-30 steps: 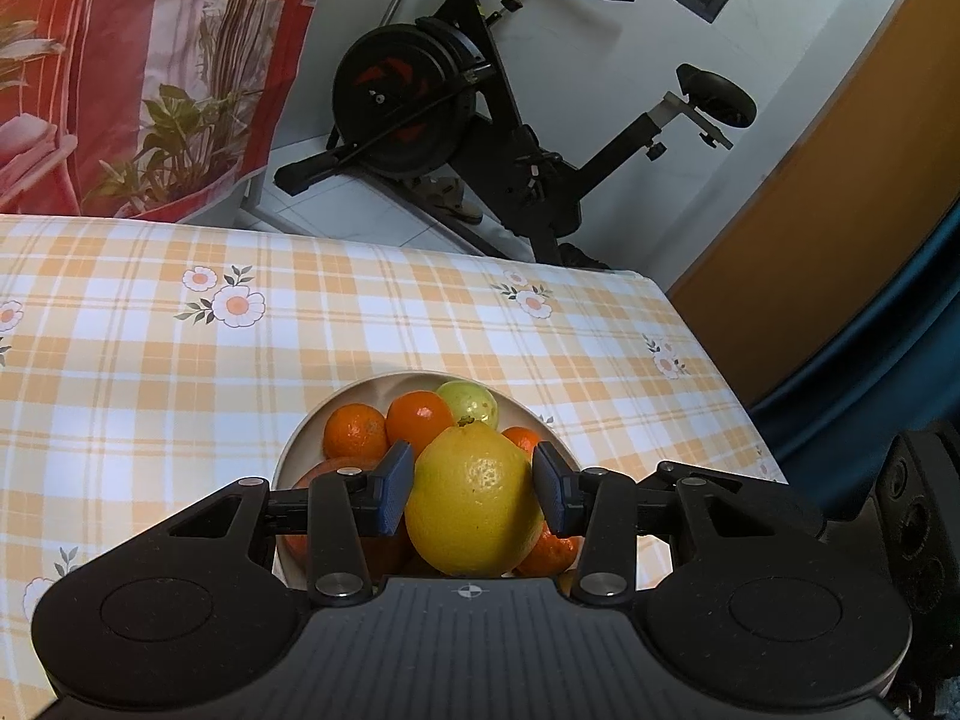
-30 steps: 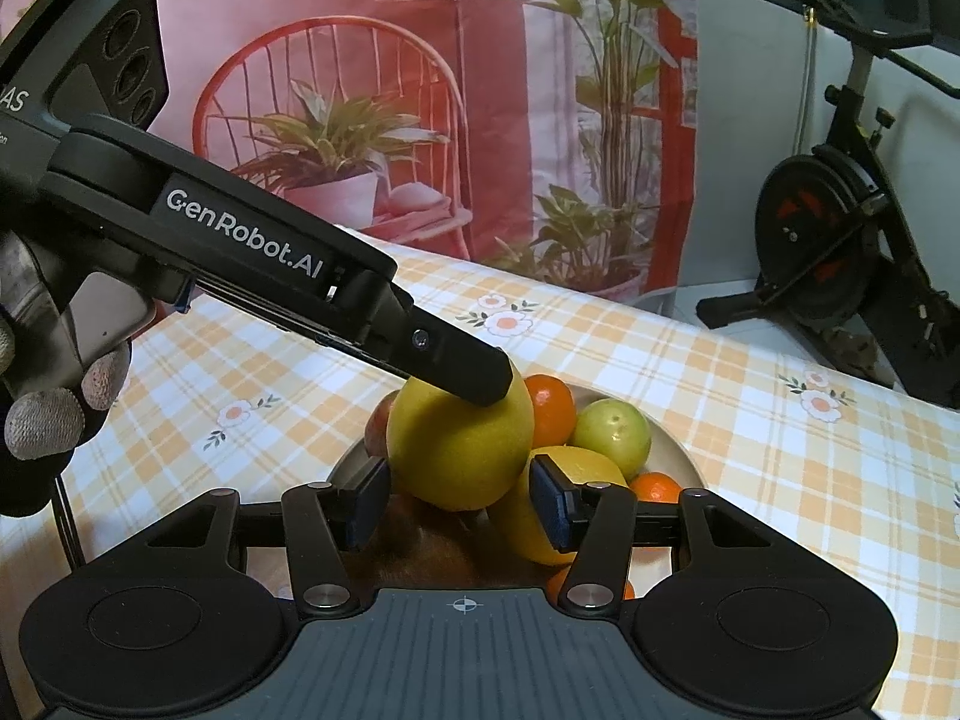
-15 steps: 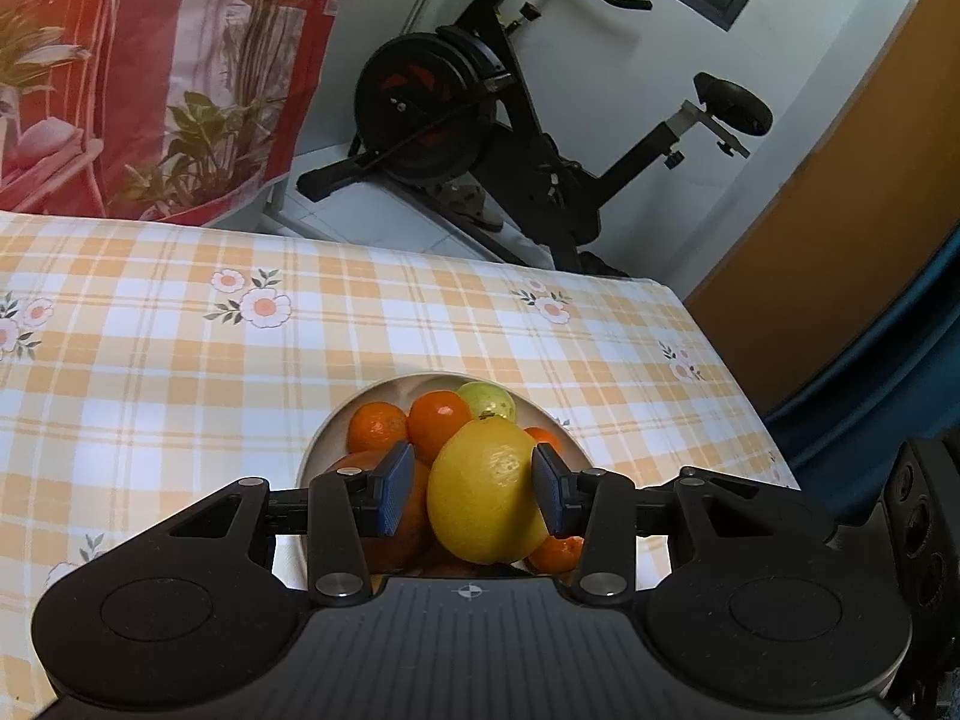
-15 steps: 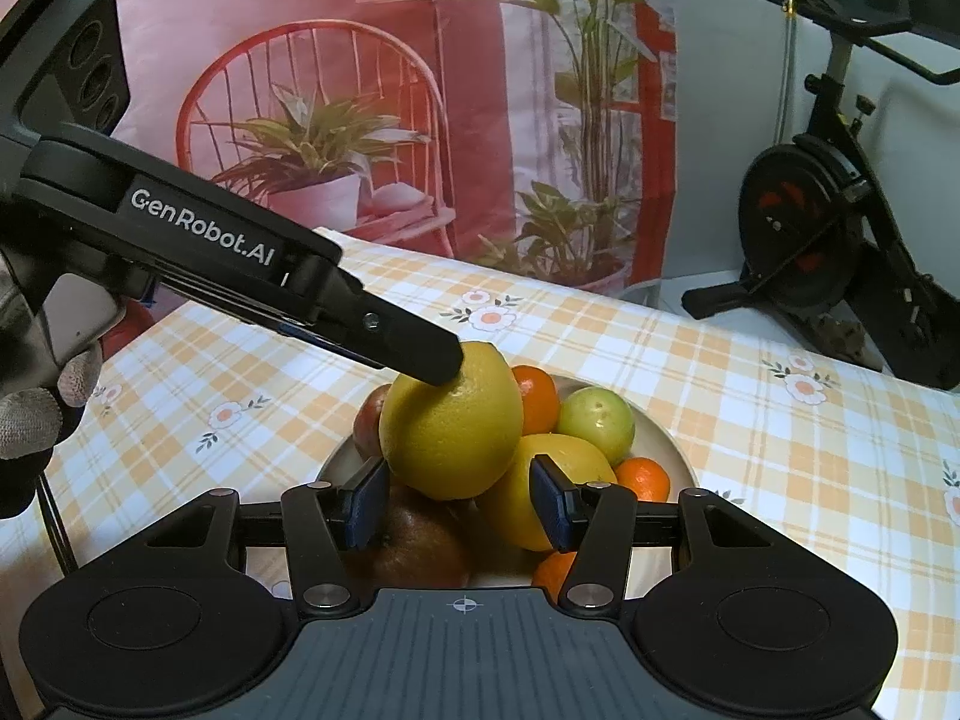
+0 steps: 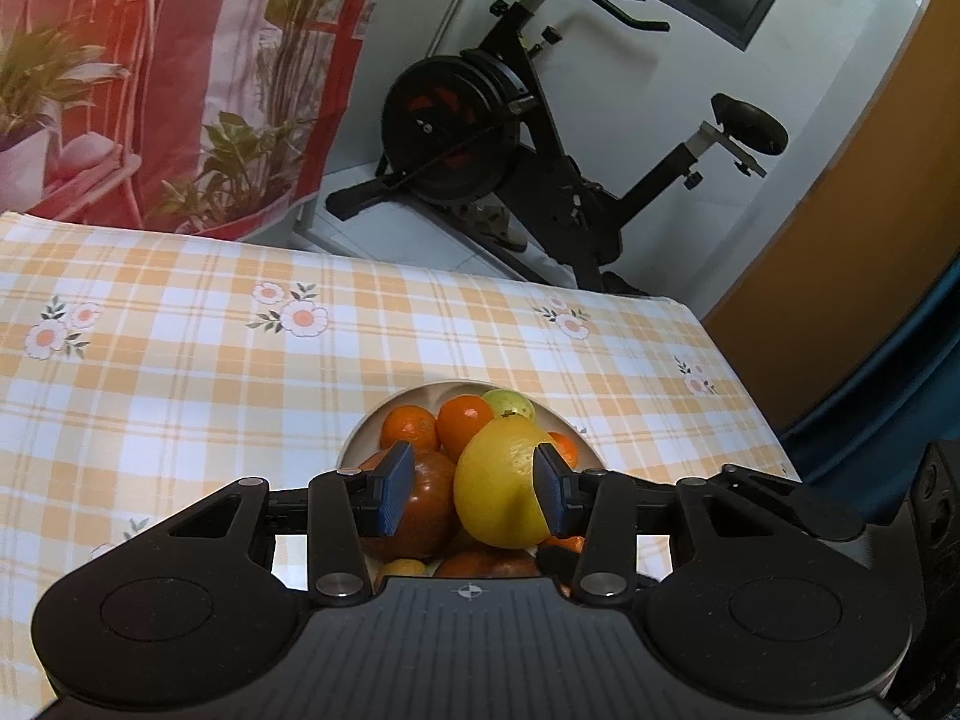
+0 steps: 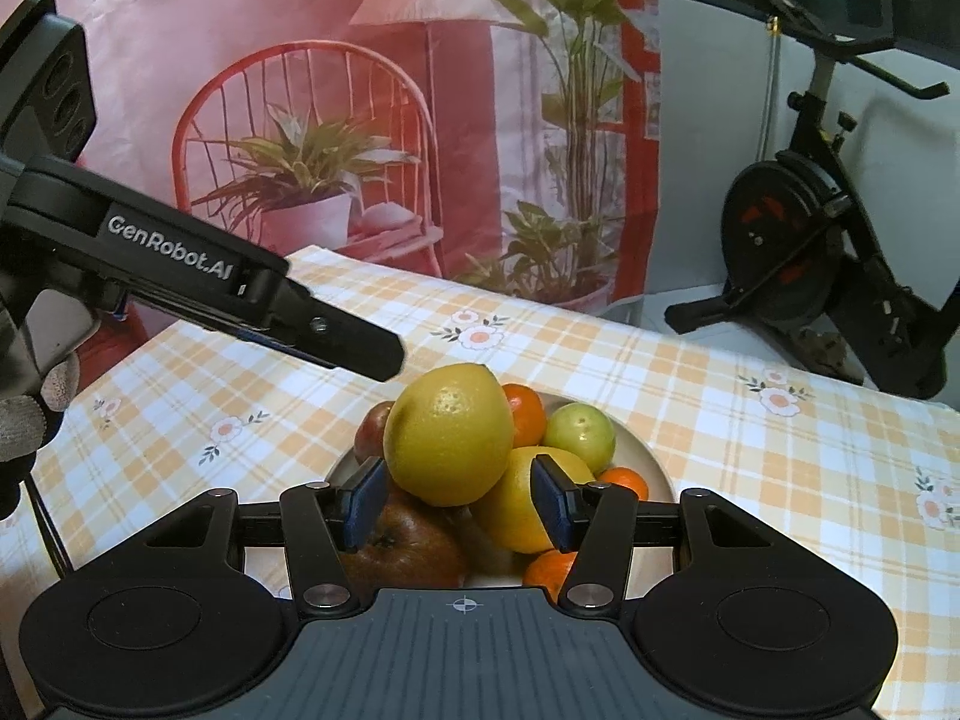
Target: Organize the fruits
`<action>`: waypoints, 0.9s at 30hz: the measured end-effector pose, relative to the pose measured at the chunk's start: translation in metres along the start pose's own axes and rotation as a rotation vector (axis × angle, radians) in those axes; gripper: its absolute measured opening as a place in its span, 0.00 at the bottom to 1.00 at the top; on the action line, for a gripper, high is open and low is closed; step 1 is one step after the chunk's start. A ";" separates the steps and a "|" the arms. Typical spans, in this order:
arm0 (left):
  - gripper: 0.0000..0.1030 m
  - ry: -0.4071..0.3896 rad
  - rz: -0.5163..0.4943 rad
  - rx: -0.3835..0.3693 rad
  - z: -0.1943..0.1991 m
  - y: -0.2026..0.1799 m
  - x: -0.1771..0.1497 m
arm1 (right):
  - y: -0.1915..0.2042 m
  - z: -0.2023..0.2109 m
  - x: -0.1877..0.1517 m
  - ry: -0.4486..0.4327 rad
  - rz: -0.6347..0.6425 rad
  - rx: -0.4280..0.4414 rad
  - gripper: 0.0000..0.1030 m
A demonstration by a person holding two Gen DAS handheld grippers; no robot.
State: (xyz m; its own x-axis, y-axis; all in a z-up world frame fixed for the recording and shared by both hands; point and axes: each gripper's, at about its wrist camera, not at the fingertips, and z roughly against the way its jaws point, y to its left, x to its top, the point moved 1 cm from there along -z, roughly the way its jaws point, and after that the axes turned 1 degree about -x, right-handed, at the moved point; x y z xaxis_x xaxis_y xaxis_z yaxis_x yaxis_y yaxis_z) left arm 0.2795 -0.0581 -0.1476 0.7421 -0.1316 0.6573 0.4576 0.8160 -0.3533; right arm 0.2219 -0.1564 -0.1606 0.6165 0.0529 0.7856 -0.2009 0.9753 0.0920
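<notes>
The checked counter (image 5: 180,372) carries a pale bowl (image 6: 642,456) near its right edge, heaped with fruit. On top of the heap sits the big yellow citrus (image 6: 450,435), firm, waxy and likely to roll, so grip it across its widest middle. The left gripper (image 5: 465,495) now stands wide and clear of it, having held it a second ago. The right gripper (image 6: 459,501) hovers wide, empty

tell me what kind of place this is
Probably a room in a home: an exercise bike against the wall, a table with a plaid floral tablecloth, and a bowl piled with fruit.
</notes>
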 end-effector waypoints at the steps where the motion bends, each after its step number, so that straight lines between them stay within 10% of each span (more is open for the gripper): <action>1: 0.45 -0.006 -0.001 0.006 0.003 0.000 -0.001 | 0.000 0.002 0.000 -0.003 -0.002 -0.005 0.48; 9: 0.47 -0.093 -0.033 0.098 0.038 -0.001 -0.006 | 0.000 0.022 -0.002 -0.038 -0.030 -0.047 0.60; 22: 0.96 -0.212 -0.071 0.212 0.092 -0.014 -0.023 | 0.000 0.062 -0.001 -0.123 -0.099 -0.079 0.98; 27: 1.00 -0.234 -0.120 0.224 0.105 -0.024 -0.033 | 0.002 0.076 0.003 -0.148 -0.115 -0.085 1.00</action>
State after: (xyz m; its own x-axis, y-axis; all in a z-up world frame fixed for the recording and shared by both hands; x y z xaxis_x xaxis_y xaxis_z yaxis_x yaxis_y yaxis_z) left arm 0.1927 -0.0142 -0.0906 0.5456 -0.1224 0.8290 0.3966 0.9092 -0.1268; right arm 0.1649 -0.1711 -0.1115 0.5118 -0.0856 0.8548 -0.0669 0.9880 0.1390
